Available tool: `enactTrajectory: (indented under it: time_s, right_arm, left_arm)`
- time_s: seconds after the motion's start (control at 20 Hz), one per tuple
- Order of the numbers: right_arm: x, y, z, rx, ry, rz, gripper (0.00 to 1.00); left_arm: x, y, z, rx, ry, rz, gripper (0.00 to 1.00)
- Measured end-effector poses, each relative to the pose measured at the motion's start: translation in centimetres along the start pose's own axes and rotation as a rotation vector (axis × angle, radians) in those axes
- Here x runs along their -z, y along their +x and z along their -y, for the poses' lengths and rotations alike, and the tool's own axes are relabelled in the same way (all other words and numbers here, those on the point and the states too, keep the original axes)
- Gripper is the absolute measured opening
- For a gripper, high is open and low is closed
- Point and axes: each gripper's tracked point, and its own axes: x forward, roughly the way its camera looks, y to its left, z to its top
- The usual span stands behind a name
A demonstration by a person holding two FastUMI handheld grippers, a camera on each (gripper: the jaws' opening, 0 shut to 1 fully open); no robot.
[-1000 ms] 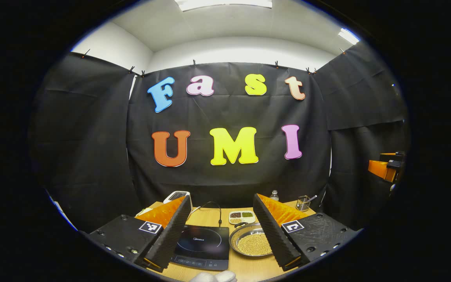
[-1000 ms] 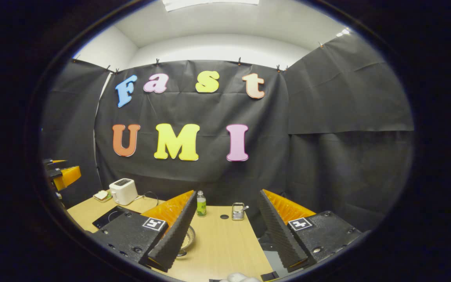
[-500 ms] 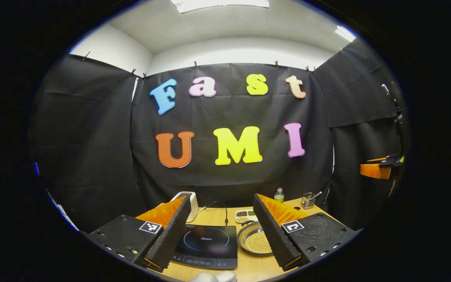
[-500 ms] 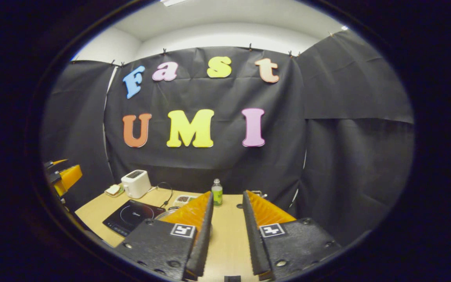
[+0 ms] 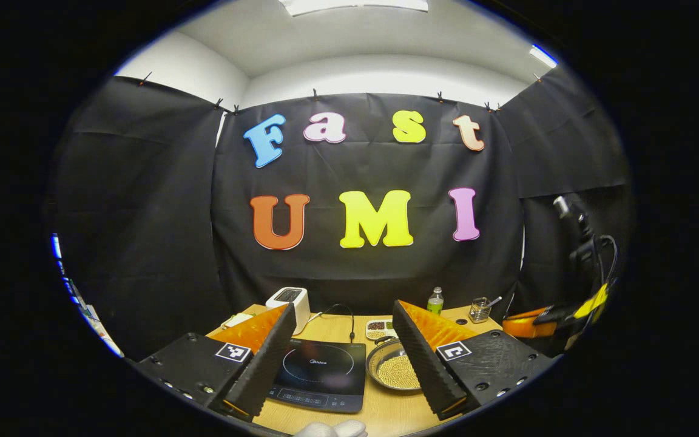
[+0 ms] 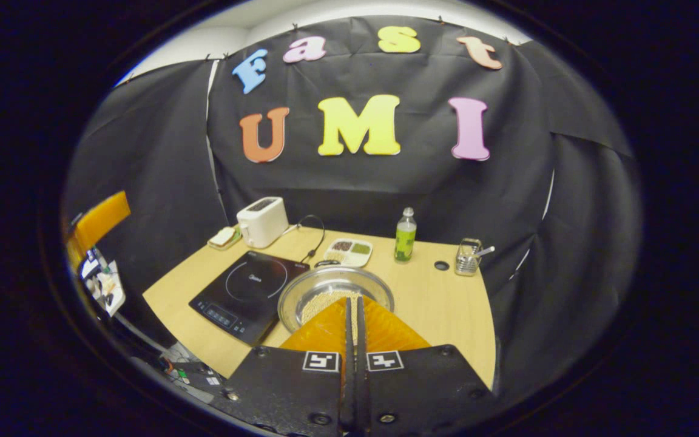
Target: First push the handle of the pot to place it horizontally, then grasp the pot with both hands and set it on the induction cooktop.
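1. Left gripper view: the left gripper (image 5: 342,358) hangs with its fingers spread wide and nothing between them. Between them, low in the frame, lies the cooktop (image 5: 319,375) with the pot (image 5: 393,371) of beans just to its right on the table (image 5: 337,325). Lunging from here could clip the near rim and spill the beans.

2. Right gripper view: the right gripper (image 6: 353,306) has its fingers pressed together, empty, above the pot's (image 6: 336,292) near rim at lower centre. The handle (image 6: 327,263) lies on the far side, so a careless push might slide the whole pot toward the bottle (image 6: 405,235).
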Motion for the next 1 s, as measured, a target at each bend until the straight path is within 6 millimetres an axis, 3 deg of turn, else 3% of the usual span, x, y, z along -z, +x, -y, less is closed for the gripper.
enactTrajectory:
  time_s: [0.2,0.25,0.4,0.55,0.7,1.0]
  right_arm:
    - [5.2,4.1,-2.3,-0.048,-0.041,-0.141,0.00]
    - [6.3,5.1,-3.0,-0.065,-0.051,-0.169,0.04]
    - [10.2,7.1,-3.8,-0.070,-0.110,-0.255,0.00]
    - [13.7,8.9,-4.8,-0.085,-0.110,-0.342,0.04]
    - [15.8,10.7,-4.7,-0.073,-0.125,-0.391,0.00]
    - [17.6,12.9,-5.0,-0.086,-0.133,-0.450,0.01]
  left_arm:
    - [0.3,-0.5,-0.5,-0.029,0.000,-0.001,0.95]
    - [0.4,-0.5,-0.5,-0.030,-0.001,-0.003,0.95]
    - [0.9,-0.6,-0.7,-0.037,0.005,-0.014,0.95]
    - [1.2,-0.8,-0.6,-0.031,0.007,-0.018,0.95]
    - [1.7,-1.0,-0.4,-0.022,0.004,-0.022,0.95]
    - [2.8,-0.8,-1.0,-0.036,-0.003,-0.051,0.95]
